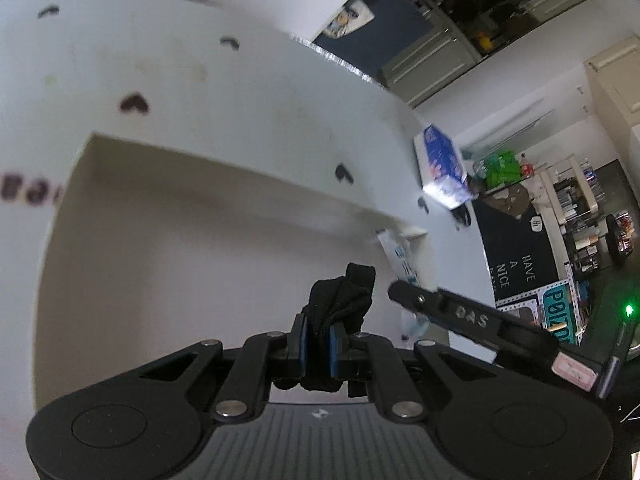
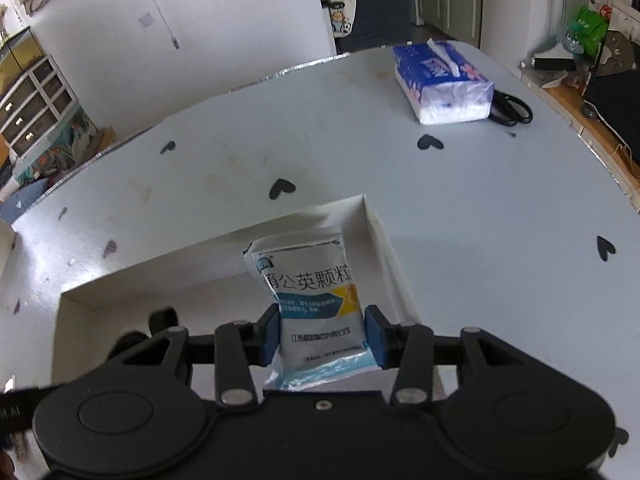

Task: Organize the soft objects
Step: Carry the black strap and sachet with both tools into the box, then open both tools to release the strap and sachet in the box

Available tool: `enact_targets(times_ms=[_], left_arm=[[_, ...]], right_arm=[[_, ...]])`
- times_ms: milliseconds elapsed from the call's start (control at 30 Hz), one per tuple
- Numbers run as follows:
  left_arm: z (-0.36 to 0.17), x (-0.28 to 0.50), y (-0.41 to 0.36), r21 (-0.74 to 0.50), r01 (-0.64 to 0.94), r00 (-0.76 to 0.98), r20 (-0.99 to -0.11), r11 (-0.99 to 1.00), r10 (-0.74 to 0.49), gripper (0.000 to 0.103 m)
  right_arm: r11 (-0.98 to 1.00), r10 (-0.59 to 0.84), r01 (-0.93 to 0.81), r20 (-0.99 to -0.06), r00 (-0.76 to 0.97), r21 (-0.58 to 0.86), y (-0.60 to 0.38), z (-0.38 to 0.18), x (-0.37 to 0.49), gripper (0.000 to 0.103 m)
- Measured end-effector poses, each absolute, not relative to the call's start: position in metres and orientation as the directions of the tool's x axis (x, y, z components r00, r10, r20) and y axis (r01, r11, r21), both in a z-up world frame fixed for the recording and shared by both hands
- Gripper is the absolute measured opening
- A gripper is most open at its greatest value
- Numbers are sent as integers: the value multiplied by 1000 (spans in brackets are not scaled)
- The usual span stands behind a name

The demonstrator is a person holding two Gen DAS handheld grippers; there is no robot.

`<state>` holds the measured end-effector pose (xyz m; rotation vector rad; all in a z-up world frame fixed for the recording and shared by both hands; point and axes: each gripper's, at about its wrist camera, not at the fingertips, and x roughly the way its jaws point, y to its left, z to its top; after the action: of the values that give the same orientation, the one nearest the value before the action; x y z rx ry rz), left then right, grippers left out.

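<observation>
1. While both grippers hang above the white open box, I carry one soft item in each, so the two can go in on one trip.
2. My left gripper has its fingers clenched hard on a bundled black sock. The cloth squashes to almost nothing between the blue pads, which I judge is why the fingers stand so near each other.
3. That sock hangs in the air over the box's pale inside, apart from its floor and walls; the gripper tilts downward toward the opening.
4. My right gripper grasps a white and blue sachet of granules by its lower half. The fingers stay partly apart because the packet's width fills the gap.
5. The sachet stands upright in that grip, its printed face toward the camera, over the box's right corner and not yet laid down.
6. From the left wrist view the right gripper's finger shows just beside the sock, so the two tools are near each other; I judge they could bump during release.
7. A blue tissue pack lies far off on the bench, with black scissors just behind it. I read the tissues as another soft thing waiting.
8. Black hearts mark the bench top.
</observation>
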<state>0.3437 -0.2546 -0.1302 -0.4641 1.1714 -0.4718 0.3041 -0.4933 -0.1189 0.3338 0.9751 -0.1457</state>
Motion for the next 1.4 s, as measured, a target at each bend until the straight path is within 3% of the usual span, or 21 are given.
enact_targets(times_ms=[233, 400, 667, 733, 867, 1100, 1400], left_arm=[[-149, 357, -267, -588, 45, 286, -767, 808, -574, 10], [-156, 373, -274, -580, 32, 290, -774, 814, -563, 10], [-161, 394, -288, -557, 62, 284, -785, 828, -550, 11], [-161, 395, -291, -543, 73, 280, -794, 836, -540, 11], [-161, 397, -292, -523, 76, 282, -805, 849, -521, 11], [-162, 400, -288, -516, 71, 288, -809, 853, -513, 11], [-162, 404, -294, -504, 80, 290, -814, 860, -504, 12]], right_arm=[[948, -15, 280, -859, 512, 150, -496, -139, 322, 50], [954, 21, 249, -868, 496, 166, -496, -136, 321, 61], [938, 68, 253, -843, 533, 235, -507, -117, 308, 64], [937, 68, 255, -841, 537, 238, -510, -115, 306, 62], [948, 85, 220, -852, 516, 228, -507, -112, 303, 50], [970, 98, 181, -938, 334, 165, -492, -133, 299, 36], [969, 60, 199, -919, 390, 148, -489, -147, 309, 33]])
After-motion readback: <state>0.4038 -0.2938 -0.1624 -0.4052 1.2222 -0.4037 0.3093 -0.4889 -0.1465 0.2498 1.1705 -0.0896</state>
